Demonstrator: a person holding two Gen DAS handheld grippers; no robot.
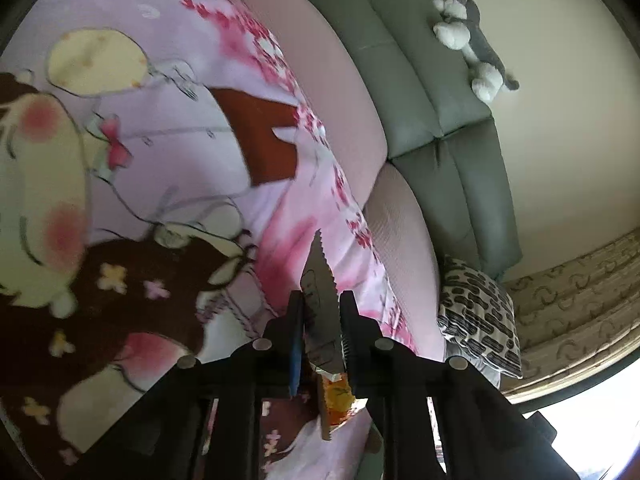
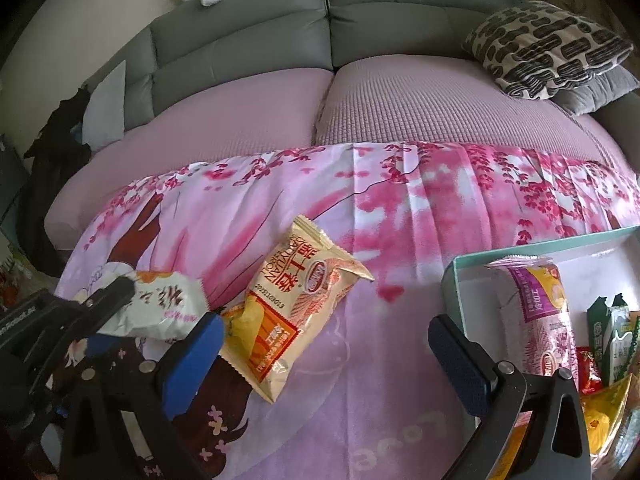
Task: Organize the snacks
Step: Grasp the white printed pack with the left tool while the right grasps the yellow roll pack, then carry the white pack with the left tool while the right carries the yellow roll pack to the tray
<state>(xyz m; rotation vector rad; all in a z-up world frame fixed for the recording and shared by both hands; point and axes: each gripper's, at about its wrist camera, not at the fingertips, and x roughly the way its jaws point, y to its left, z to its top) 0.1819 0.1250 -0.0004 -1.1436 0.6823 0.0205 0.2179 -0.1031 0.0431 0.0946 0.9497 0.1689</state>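
**Left gripper clamps a snack packet, right gripper gapes over the blanket**

A snack packet [image 1: 322, 316] stands edge-on, pinched between the clenched fingers of the left gripper [image 1: 321, 308]. In the right wrist view, an orange-and-gold chip bag [image 2: 296, 304] lies on the pink blanket [image 2: 400, 216] just ahead of the released right gripper [image 2: 326, 344]. To that gripper's right sits a teal-rimmed box [image 2: 532, 246] holding a purple packet [image 2: 540, 312] and other snacks.
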